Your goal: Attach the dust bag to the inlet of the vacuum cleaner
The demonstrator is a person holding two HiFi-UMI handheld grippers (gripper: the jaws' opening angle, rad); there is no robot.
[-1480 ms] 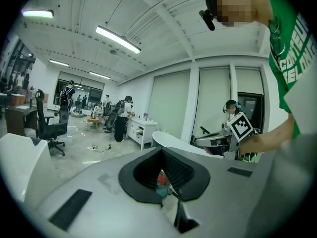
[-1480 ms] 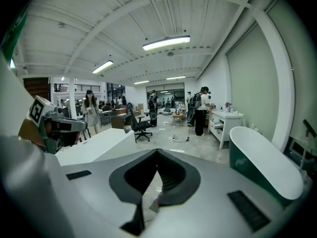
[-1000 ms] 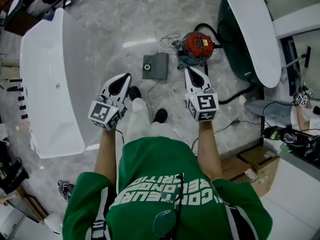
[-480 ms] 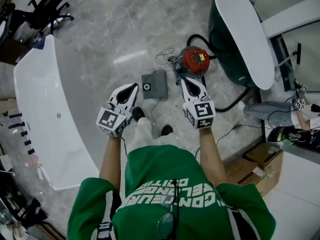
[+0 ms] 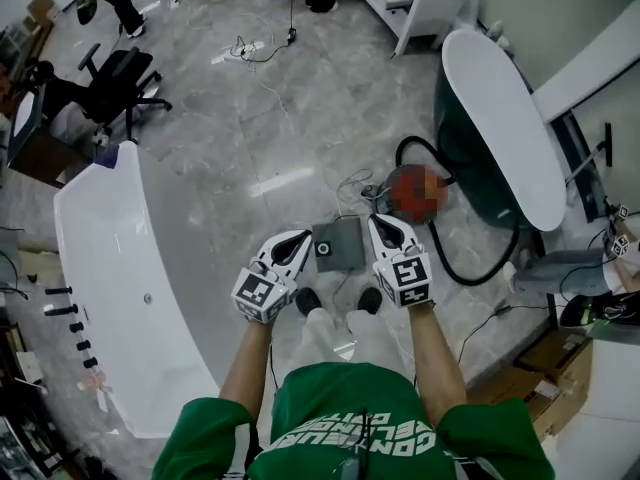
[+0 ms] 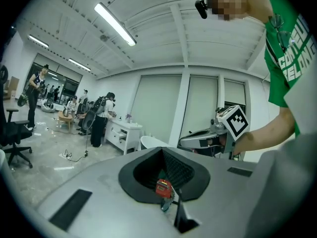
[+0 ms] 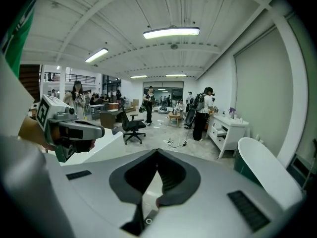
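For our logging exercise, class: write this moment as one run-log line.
phase: pre-grasp | left gripper: shut, empty | right gripper: shut, empty | dust bag: on floor, untouched | vacuum cleaner: near bag

The vacuum cleaner is blurred over in the head view, so its inlet cannot be made out. In the left gripper view it is shown too small for any detail to be read. The person is cut off by the lower edge.
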